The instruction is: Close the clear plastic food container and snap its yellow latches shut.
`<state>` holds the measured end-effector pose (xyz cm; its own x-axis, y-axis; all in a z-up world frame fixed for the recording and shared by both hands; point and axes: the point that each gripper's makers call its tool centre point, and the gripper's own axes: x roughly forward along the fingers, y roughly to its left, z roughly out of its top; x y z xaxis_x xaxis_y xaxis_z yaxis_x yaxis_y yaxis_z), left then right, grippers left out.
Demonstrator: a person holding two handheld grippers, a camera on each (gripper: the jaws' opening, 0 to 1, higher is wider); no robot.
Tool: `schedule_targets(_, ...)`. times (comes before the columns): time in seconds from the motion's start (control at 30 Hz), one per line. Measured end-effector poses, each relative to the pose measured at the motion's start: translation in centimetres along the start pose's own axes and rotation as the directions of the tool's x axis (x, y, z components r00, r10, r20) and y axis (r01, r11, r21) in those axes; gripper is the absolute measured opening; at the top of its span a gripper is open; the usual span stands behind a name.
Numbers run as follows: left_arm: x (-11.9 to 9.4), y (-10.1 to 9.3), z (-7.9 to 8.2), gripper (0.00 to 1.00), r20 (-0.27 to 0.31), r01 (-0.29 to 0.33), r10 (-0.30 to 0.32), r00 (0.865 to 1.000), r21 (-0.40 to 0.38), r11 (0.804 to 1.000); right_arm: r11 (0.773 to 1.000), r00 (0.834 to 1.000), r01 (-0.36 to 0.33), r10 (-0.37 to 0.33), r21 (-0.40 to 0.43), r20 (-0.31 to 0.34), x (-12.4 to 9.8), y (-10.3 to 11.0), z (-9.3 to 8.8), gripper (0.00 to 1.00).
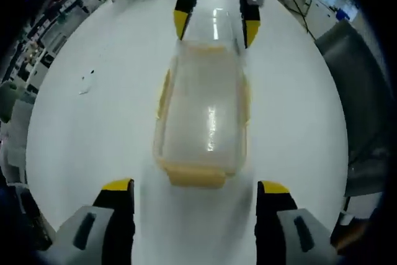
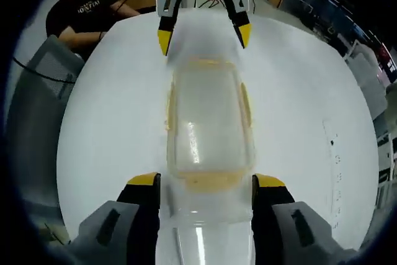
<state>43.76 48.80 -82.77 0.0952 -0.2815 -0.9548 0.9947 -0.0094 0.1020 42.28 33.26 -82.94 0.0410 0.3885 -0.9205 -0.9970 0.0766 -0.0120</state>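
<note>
In the left gripper view, my left hand-held gripper (image 1: 194, 185) stands wide, just short of the container (image 1: 201, 116) on the white table (image 1: 93, 128), its long axis running straight ahead.

In the right gripper view, my right hand-held gripper (image 2: 206, 181) is nearer, jaws straddling the clear lid (image 2: 201, 228) without visibly gripping it.

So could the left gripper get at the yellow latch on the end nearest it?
Probably yes. The left gripper is open, and the near yellow latch lies just ahead between its jaws, with bare white table around it and nothing in between.
</note>
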Motion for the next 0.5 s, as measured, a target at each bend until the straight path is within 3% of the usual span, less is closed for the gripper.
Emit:
schedule_targets(0.2,0.9,-0.1,0.5,0.66,0.034,0.031,-0.03,0.999,-0.004,1.0,0.999,0.998,-0.038,0.038,-0.01,-0.047,1.0,0.1,-0.8,0.55)
schedule_targets(0.27,1.1,0.1,0.7,0.59,0.041,0.027,-0.029,0.999,0.058,0.998,0.998,0.998,-0.039,0.037,-0.041,-0.047,1.1,0.0,-0.7,0.54)
schedule_targets(0.5,1.8,-0.7,0.2,0.46,0.028,0.091,-0.091,0.995,0.033,0.995,0.998,0.996,-0.06,0.058,-0.025,-0.061,1.6,0.3,-1.1,0.48)
